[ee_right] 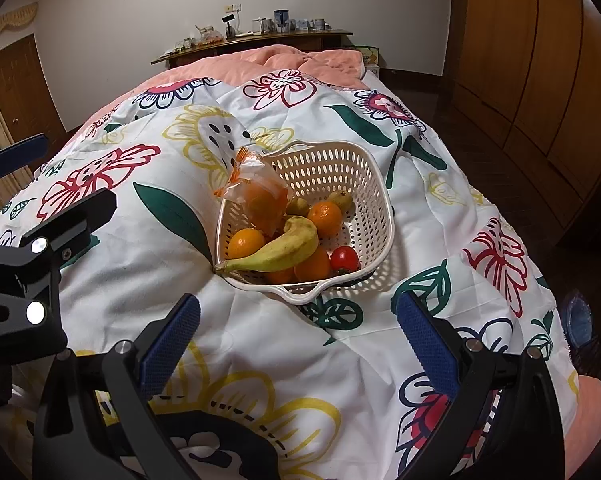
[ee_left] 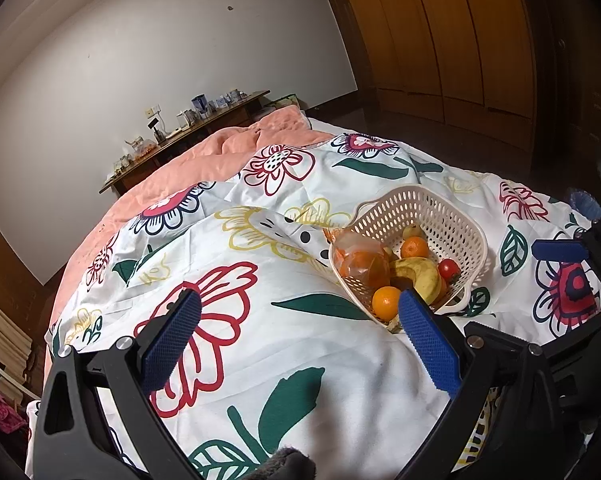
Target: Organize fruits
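Both the left gripper [ee_left: 300, 340] and right gripper [ee_right: 298, 344] are hovering released over the bed; the perforated basket [ee_right: 340, 168] is holding a soft banana [ee_right: 284, 250], best pinched mid-body, and slippery, fragile tomato [ee_right: 344, 258].

I see a bed covered by a white floral quilt [ee_right: 260, 340] with a peach blanket [ee_right: 300, 58] at its far end. Beyond it a dark wooden sideboard [ee_right: 252, 42] crowded with jars and cups stands against a plain white wall [ee_left: 160, 60]. Wooden wardrobe doors [ee_right: 540, 60] line the right side above a dark floor [ee_right: 480, 128], and a brown door [ee_right: 16, 88] stands at the left
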Motion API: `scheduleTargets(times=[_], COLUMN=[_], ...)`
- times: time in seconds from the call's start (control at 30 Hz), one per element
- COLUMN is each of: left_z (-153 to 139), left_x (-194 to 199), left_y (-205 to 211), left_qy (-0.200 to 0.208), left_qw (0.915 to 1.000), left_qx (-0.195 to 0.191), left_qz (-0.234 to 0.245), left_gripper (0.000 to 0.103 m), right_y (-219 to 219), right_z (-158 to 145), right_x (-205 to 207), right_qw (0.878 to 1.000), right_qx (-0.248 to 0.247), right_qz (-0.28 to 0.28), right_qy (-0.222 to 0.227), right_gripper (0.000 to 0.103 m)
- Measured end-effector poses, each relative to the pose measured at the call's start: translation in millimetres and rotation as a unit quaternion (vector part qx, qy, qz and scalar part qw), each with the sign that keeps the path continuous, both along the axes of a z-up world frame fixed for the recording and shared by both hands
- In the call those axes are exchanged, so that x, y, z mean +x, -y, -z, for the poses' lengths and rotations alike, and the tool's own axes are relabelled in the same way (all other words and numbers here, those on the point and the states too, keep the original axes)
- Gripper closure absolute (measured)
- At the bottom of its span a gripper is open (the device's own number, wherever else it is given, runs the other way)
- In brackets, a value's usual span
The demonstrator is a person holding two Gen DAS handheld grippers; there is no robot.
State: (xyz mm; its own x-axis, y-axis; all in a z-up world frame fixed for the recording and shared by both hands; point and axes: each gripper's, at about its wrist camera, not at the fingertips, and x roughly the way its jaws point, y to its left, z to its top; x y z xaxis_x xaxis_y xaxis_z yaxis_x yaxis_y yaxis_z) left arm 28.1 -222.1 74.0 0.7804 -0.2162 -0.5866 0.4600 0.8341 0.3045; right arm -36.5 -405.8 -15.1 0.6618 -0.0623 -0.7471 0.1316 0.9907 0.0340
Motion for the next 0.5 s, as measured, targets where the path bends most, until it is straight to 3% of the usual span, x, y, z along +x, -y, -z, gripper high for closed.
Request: scheduleTargets(times=[0.5], left_z=[1.9], left_x=[0.3], left_y=[-1.3], left_qy=[0.003], left_qw=[1.0000], left_qx=[0.002], left_qz=[0.003], left_gripper=[0.003], right_y=[-0.7], right_z=[0.6], right_x=[0.3], right_qw=[1.000], right_qx=[0.000], right_qz=[-0.001], right_qy=[0.000], right_gripper=[0.005])
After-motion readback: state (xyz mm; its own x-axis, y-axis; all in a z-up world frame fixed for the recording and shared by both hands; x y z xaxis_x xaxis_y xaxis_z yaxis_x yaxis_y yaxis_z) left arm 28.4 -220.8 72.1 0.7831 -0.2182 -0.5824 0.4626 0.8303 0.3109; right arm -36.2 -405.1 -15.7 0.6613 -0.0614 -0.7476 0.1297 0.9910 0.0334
